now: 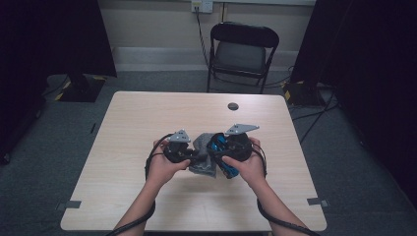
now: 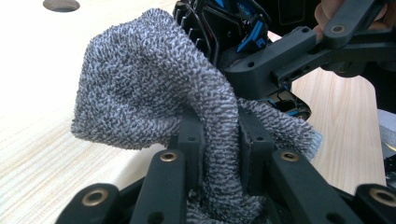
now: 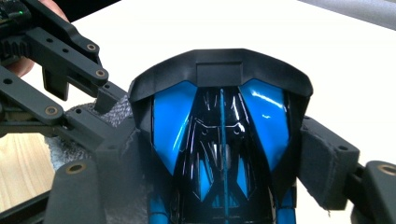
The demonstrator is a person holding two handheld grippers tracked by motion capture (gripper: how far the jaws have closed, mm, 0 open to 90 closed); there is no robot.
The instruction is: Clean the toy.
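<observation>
In the high view my forearms come up from the bottom edge, and my hands meet just below the middle of the frame over the pale wooden bench (image 1: 147,123). My left tongs (image 1: 194,158) are pinched tight on a grey knitted cloth (image 1: 202,157); in the left gripper view the cloth (image 2: 140,84) bunches up between the two black jaws and billows toward the upper left. My right tongs (image 1: 219,156) stand wide, clamped on the sides of a blue and black toy car (image 1: 222,152); in the right gripper view the car (image 3: 219,135) sits between my jaws at centre frame. Cloth and car touch each other. Beyond them, a small dark round hole (image 1: 233,106) marks the bench near its far edge. Farther still, a folding chair (image 1: 242,54) stands at upper centre.
</observation>
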